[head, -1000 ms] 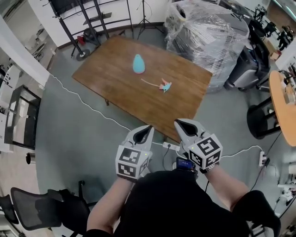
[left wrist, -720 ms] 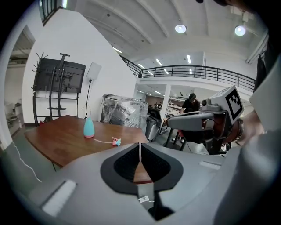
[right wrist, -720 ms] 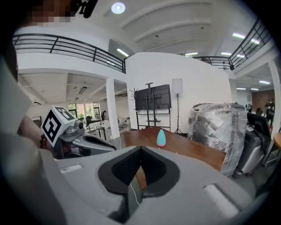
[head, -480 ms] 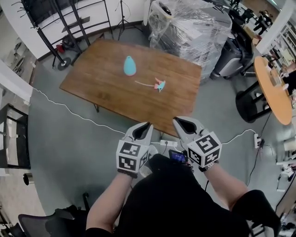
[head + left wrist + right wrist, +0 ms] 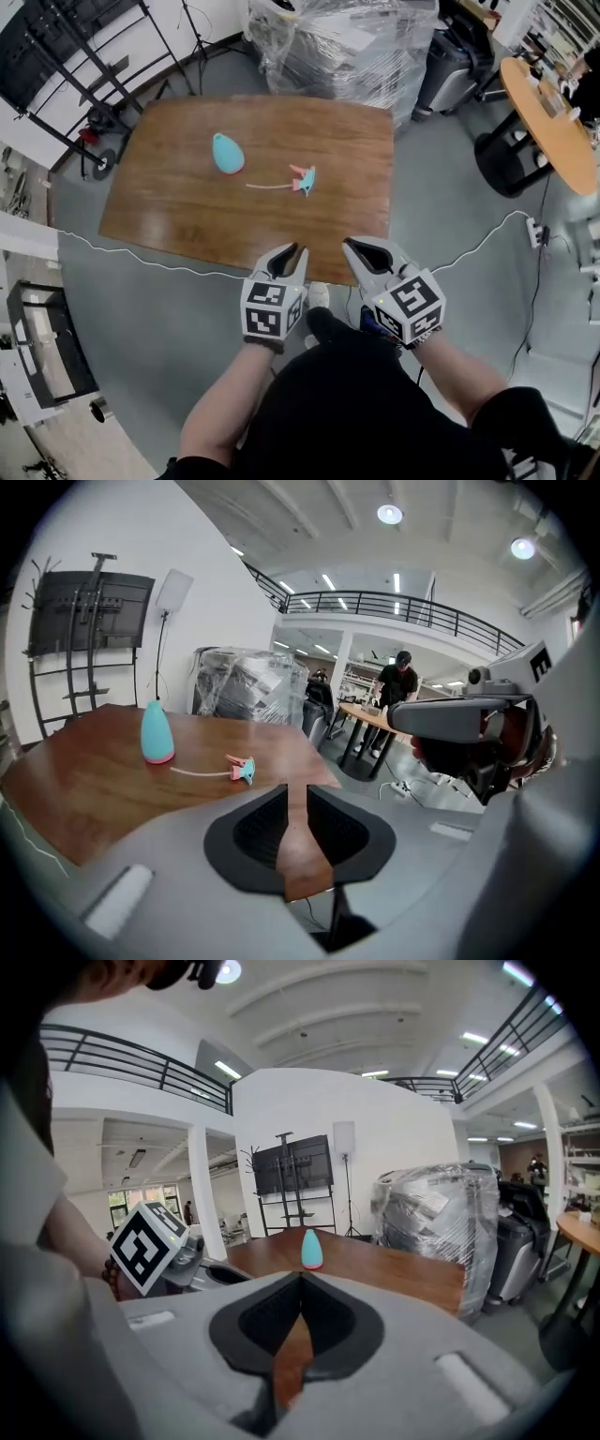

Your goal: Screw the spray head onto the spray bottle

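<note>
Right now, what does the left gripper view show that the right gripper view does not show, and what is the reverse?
Only the left gripper view: the spray head with its thin tube, lying flat, and the right gripper. Only the right gripper view: the left gripper; its jaws have just been opening, with nothing between them. Both: the teal spray bottle standing upright on the wooden table, and the plastic-wrapped pallet behind the table.

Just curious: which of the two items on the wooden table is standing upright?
The teal bottle stands upright; the pink-and-teal spray head lies flat beside it.
</note>
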Available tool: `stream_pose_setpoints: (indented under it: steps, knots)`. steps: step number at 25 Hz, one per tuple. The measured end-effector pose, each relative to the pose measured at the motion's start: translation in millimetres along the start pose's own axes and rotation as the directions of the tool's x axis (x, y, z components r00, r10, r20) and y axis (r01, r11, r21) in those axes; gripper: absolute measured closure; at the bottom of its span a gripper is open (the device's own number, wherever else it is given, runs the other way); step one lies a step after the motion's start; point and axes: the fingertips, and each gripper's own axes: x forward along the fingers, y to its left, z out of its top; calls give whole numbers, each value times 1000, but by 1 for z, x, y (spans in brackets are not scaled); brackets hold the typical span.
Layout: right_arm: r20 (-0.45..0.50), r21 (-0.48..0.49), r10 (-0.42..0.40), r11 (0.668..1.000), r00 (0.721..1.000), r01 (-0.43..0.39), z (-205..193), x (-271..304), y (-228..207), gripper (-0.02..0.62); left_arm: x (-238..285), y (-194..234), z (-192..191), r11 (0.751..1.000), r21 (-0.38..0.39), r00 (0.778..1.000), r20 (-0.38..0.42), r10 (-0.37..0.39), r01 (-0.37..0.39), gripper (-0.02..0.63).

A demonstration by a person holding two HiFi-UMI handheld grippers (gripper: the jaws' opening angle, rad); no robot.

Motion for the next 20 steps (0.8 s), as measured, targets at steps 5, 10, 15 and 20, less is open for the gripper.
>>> stream_pose_setpoints:
  steps: [5,10,15,20]
  knots:
    - [-30,80,-40,996,999,43,-15,24,-33,607,55,32,-4,1000,-2,995,-101,18,-18,522]
    - [-49,88,-55,994,997,59,-15,35,-51,607,98,51,-9,999,-7,982,-186,34,-36,503]
    - [-34,110,-110,987,993,114,-11,33,-68,607,133,62,-15,998,13,965,-254,58,-57,483]
    - [-29,143,-166,975,986,169,-14,30,-82,607,163,81,-20,995,20,949,-296,103,-102,476]
